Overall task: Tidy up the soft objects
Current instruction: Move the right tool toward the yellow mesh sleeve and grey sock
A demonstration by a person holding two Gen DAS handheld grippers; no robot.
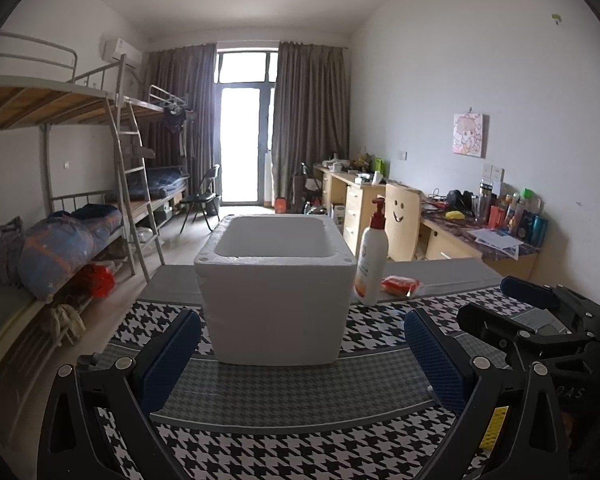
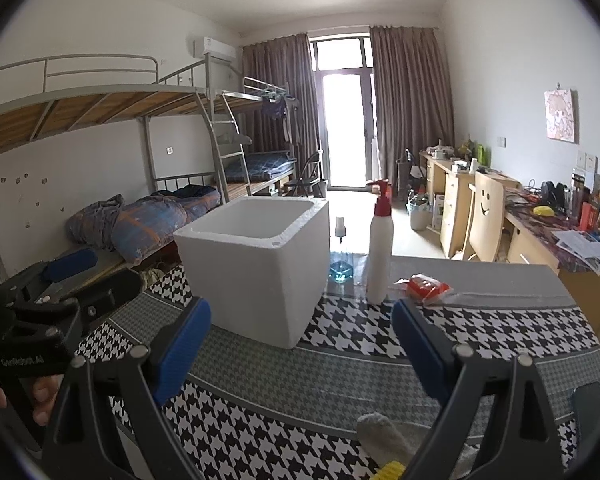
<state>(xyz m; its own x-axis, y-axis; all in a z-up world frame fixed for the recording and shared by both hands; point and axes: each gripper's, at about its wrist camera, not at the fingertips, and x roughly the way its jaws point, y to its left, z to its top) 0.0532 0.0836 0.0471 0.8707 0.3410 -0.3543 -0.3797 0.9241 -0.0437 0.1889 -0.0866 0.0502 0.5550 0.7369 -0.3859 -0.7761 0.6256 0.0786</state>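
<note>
— Can we read anything?
— Only small white lettering on the left tool, perhaps a brand name, too blurred to spell. The pump bottle label stays illegible.

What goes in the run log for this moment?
left gripper: open | right gripper: open | foam box: looks empty | grey sock: on table

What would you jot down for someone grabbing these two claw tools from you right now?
Left gripper: open, empty, facing the white foam box.
Right gripper: open, empty, with a pale soft cloth item on the checked tablecloth just below it.
A red packet lies beside the white pump bottle, right of the box; a small blue-based bottle stands behind.
Done: nothing that shows; the box looks empty from here, though its bottom is hidden.
Left: probably pick up the soft things and put them in the box.
</note>
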